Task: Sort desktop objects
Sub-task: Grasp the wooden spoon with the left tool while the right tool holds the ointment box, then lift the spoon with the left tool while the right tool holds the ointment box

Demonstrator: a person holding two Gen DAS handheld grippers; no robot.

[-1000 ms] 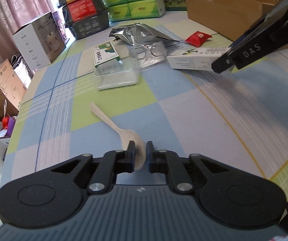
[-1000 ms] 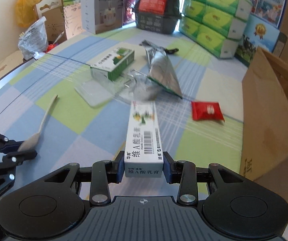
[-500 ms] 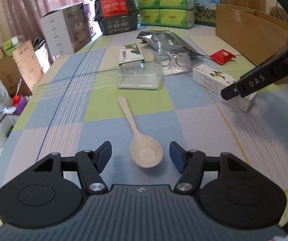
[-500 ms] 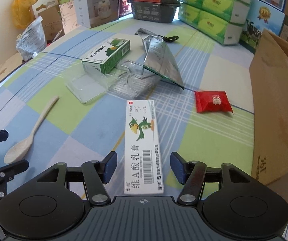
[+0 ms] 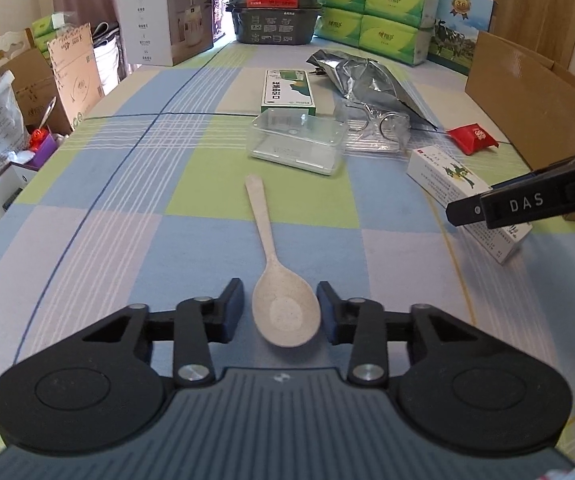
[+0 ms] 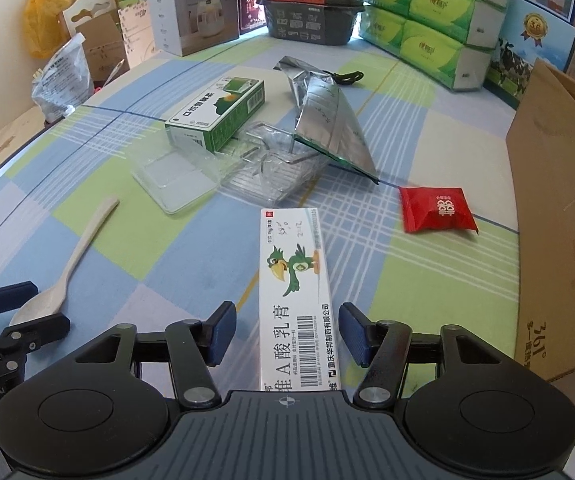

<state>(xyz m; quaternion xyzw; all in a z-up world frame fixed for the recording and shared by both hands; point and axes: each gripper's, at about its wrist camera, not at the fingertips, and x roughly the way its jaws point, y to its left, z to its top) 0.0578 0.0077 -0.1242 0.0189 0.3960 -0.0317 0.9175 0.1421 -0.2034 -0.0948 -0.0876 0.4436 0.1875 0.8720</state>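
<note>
Both hand-held tools are matte black plastic: a ribbed grey-black deck in the middle, a round disc housing at each side, and linkage arms pinned with silver screws. The left gripper (image 5: 280,305) and right gripper (image 6: 286,333) carry dark blue pads on their fingers (image 6: 223,330). White "DAS" lettering marks the right one's side, seen from the left camera

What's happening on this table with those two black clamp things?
A person is sorting clutter on a checked tablecloth with a hand-held gripper in each hand. The left gripper is open around the bowl of a beige spoon lying flat; the right gripper is open around a white ointment box. Neither is gripped. A green box, clear trays, a foil bag and a red packet lie beyond.
</note>
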